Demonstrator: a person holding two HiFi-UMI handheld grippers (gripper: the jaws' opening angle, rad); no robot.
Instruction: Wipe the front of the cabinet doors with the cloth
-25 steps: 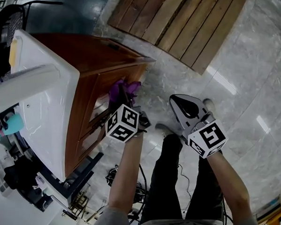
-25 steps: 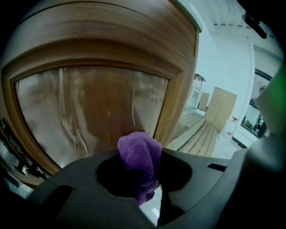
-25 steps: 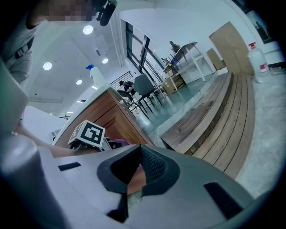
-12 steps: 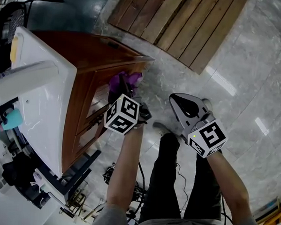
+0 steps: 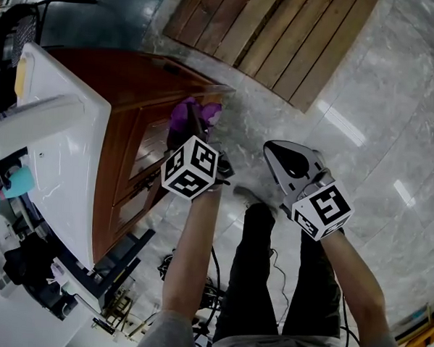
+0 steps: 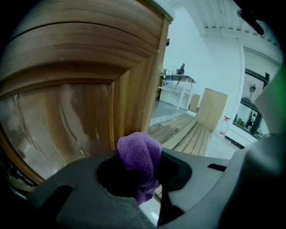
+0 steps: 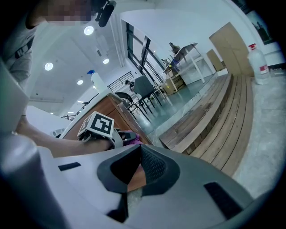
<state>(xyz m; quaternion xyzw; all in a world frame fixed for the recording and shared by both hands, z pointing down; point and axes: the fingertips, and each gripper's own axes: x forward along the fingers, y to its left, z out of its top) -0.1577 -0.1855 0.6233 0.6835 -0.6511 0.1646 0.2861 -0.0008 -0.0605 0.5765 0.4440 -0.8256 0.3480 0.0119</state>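
Observation:
The purple cloth [image 5: 194,116] is pressed against the brown wooden cabinet door [image 5: 130,164], near the cabinet's far corner. My left gripper [image 5: 198,134] is shut on the cloth. In the left gripper view the cloth [image 6: 140,155] bulges up between the jaws, and the door panel [image 6: 67,112] fills the left side. My right gripper [image 5: 293,164] hangs over the floor to the right, away from the cabinet. It is shut with nothing in it. The right gripper view shows its jaws [image 7: 135,154] touching, with the left gripper's marker cube [image 7: 99,125] beyond.
A white countertop [image 5: 58,161] caps the cabinet. A slatted wooden platform [image 5: 282,35] lies on the marble floor [image 5: 378,141] beyond. The person's legs [image 5: 258,280] stand below the grippers, with cables [image 5: 190,269] on the floor beside them.
My left gripper has carried the cloth along the cabinet door toward the far corner. The right gripper has barely moved.

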